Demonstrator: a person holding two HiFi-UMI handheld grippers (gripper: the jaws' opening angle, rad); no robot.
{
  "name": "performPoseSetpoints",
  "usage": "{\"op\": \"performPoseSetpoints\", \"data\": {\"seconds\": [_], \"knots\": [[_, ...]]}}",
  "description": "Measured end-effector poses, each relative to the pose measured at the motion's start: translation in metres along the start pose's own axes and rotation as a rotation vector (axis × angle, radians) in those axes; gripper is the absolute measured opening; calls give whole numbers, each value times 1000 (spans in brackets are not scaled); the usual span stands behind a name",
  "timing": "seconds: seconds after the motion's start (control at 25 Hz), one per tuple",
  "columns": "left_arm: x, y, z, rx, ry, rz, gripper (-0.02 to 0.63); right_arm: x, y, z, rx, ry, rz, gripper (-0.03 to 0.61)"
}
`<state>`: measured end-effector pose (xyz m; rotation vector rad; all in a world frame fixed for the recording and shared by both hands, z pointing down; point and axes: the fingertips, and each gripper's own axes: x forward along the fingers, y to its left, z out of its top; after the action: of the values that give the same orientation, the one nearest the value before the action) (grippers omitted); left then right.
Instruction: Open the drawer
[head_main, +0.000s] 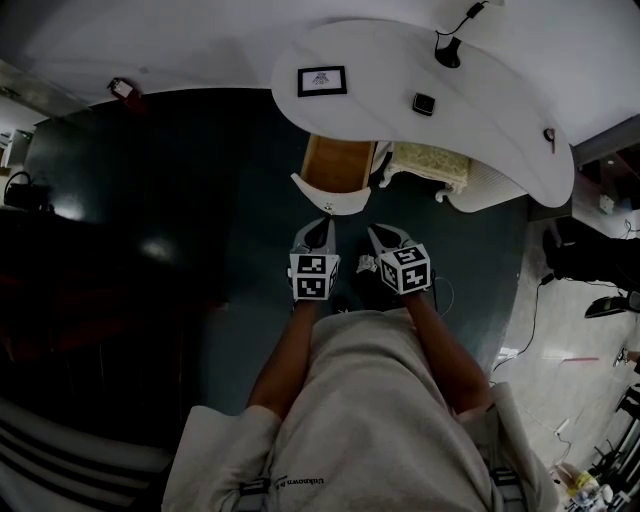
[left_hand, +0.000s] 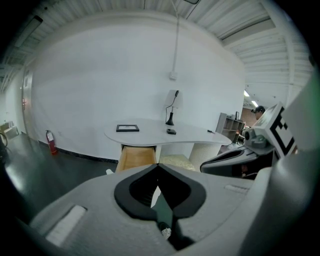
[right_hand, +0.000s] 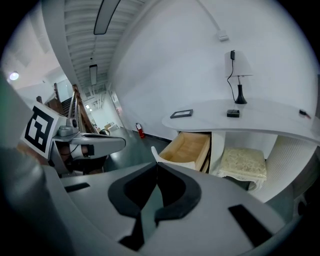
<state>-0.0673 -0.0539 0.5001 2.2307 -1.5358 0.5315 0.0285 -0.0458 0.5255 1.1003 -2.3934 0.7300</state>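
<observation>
Under the desk's (head_main: 400, 55) left edge the drawer (head_main: 338, 165) stands pulled out, its rear hidden beneath the top. Left gripper (head_main: 320, 226) and right gripper (head_main: 380, 234) sit near its front, jaws closed and empty.

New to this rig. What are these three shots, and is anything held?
No robot: a person holds a two-jaw gripper in each hand; the marker cubes belong to them. The head view looks down from the person's head at the left gripper and right gripper. The other two cameras ride on the grippers, looking along their jaws. Both are shut, holding nothing. Ahead, a white desk has its wooden drawer open, a cushioned stool beside it. On top: a picture frame, a small black object, a black stand with a cable.
</observation>
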Motion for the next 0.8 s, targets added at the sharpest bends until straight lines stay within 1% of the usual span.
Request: {"op": "performPoseSetpoints", "data": {"seconds": [0.36,0.56,0.8], "knots": [[-4,8,-7,-20,16,25,11,-3,0,-12,16,33,5,16],[-5,9,-16,-19,36,25,11,-2,3,-19,15,49,14,16],[-4,6,-15,-23,40,11,11,-5,10,-23,21,66,34,15]]}}
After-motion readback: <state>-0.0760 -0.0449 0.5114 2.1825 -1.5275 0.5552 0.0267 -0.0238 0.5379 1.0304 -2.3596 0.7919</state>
